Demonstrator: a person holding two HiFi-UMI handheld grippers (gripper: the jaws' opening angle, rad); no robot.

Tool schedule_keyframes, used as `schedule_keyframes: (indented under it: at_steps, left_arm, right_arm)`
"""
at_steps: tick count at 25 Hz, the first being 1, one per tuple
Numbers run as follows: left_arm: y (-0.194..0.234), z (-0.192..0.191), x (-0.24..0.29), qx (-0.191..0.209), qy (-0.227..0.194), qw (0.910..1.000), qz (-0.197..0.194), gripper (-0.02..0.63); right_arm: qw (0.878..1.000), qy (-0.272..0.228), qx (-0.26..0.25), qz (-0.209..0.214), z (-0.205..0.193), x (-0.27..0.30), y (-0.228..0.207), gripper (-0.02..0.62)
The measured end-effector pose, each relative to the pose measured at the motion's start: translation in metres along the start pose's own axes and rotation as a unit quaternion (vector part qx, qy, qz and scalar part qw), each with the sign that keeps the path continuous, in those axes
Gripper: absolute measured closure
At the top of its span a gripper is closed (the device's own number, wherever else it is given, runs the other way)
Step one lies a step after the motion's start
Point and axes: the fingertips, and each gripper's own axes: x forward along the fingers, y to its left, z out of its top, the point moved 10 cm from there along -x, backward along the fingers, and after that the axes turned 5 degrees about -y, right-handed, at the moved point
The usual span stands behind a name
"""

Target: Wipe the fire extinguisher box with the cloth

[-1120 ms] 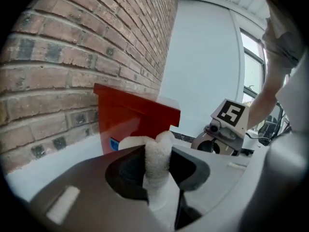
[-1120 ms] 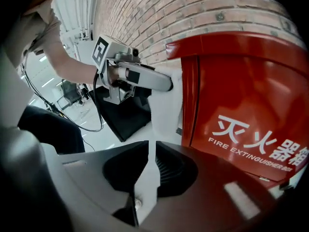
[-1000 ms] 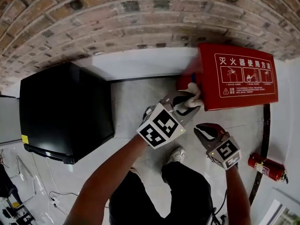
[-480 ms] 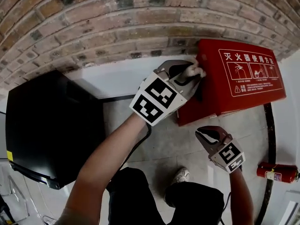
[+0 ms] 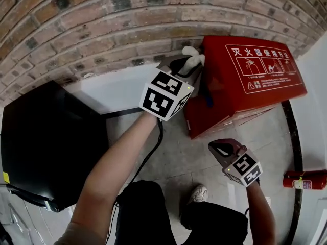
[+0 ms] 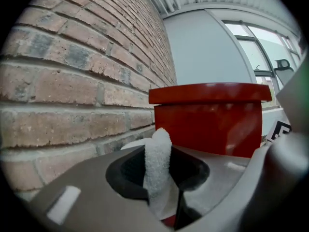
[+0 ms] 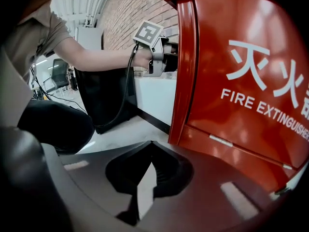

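Backed by brick wall (image 5: 102,24). Read "灭火器使用方法" on the lid and "FIRE EXTINGUISHER" on the front of red fire extinguisher box (image 5: 255,80). Pinched white cloth (image 6: 158,163) in left gripper (image 5: 183,64) at box's upper wall-side corner. Just closed right gripper (image 5: 218,148), empty, low before box.

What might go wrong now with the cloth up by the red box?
The cloth pokes only a little out of the left gripper, so the gripper itself might scrape the box. The brick wall sits close beside and could snag the cloth. The right gripper is shut, off the box, so nothing steadies it.
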Motion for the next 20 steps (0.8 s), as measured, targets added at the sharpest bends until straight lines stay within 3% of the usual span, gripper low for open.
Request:
schedule_keyframes:
  at_steps: [5,11,20]
  left_arm:
    - [-0.029,-0.032,-0.016,-0.020,-0.025,0.9994,-0.012,0.499]
    - [-0.070,-0.056,-0.037,-0.030,-0.055,0.9957,-0.067,0.499]
    - [-0.110,-0.094,-0.052,-0.074,-0.007,0.9869,-0.143,0.499]
  right_arm:
    - [1.000,-0.013,0.011,0.006,-0.013,0.007,0.010,0.571]
    - [0.999,-0.015,0.038,0.014,-0.043,0.017,0.018,0.571]
    - [0.998,-0.015,0.057,0.015,-0.058,0.032,0.026,0.571]
